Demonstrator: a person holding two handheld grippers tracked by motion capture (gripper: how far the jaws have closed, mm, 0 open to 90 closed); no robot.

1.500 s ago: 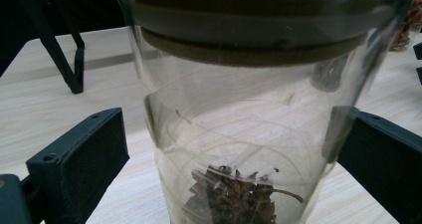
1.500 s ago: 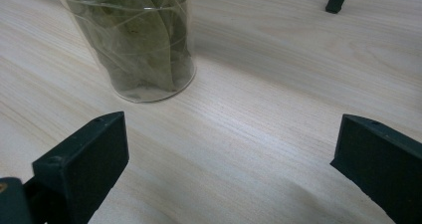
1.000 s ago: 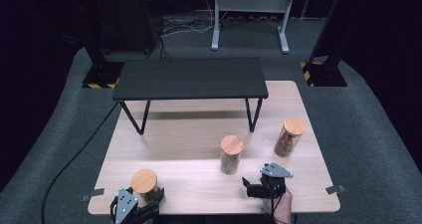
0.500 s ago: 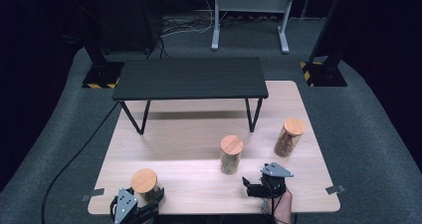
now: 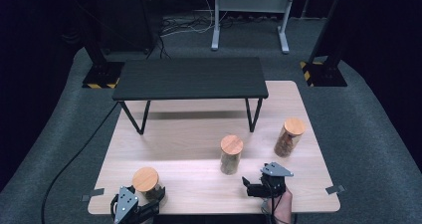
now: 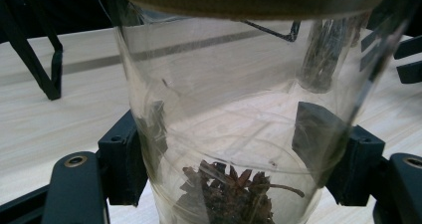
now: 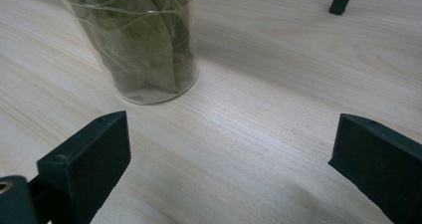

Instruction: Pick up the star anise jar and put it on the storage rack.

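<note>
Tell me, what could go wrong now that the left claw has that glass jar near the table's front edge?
The left claw is shut on smooth, rounded glass, gripping the jar low on its wall, so it might slip or tip when lifted. The jar stands close to the table's front edge, so a slip could send it to the floor. The right claw hangs open just short of the leaf jar; a careless move could knock that one over.
</note>
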